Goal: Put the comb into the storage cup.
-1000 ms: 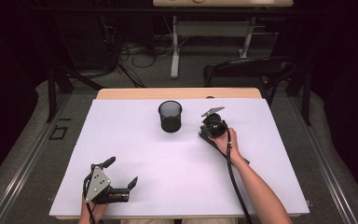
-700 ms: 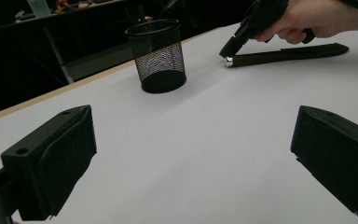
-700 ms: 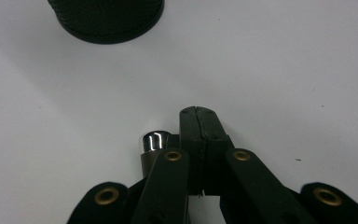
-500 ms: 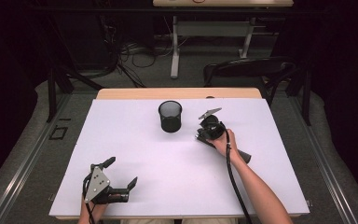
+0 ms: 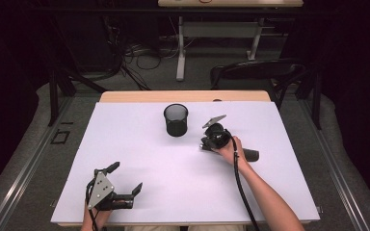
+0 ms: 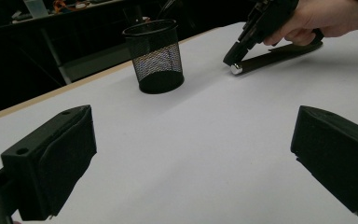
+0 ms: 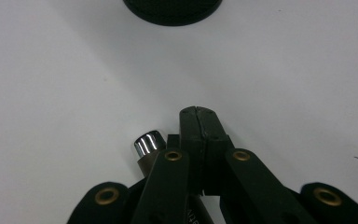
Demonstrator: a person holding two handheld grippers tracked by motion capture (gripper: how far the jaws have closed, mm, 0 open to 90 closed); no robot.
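A black mesh cup (image 5: 176, 120) (image 6: 154, 56) stands upright at the far middle of the white table (image 5: 144, 154); its base shows at the top of the right gripper view (image 7: 172, 9). A dark pen with a silver end (image 6: 270, 56) (image 7: 147, 142) lies flat on the table to the cup's right (image 5: 251, 155). My right gripper (image 5: 204, 144) (image 6: 233, 57) (image 7: 197, 115) is shut, jaws pressed together with nothing between them, tips just above the pen's silver end and beside it. My left gripper (image 5: 125, 177) (image 6: 193, 154) rests open near the front left edge, holding nothing.
A strip of bare wood (image 5: 183, 96) shows along the table's far edge. A dark chair (image 5: 255, 72) stands behind the far right corner. Cables and desk legs (image 5: 180, 48) lie on the floor beyond.
My right gripper has shifted slightly toward the near side and left, down by the pen's end. The left gripper and the cup have not moved.
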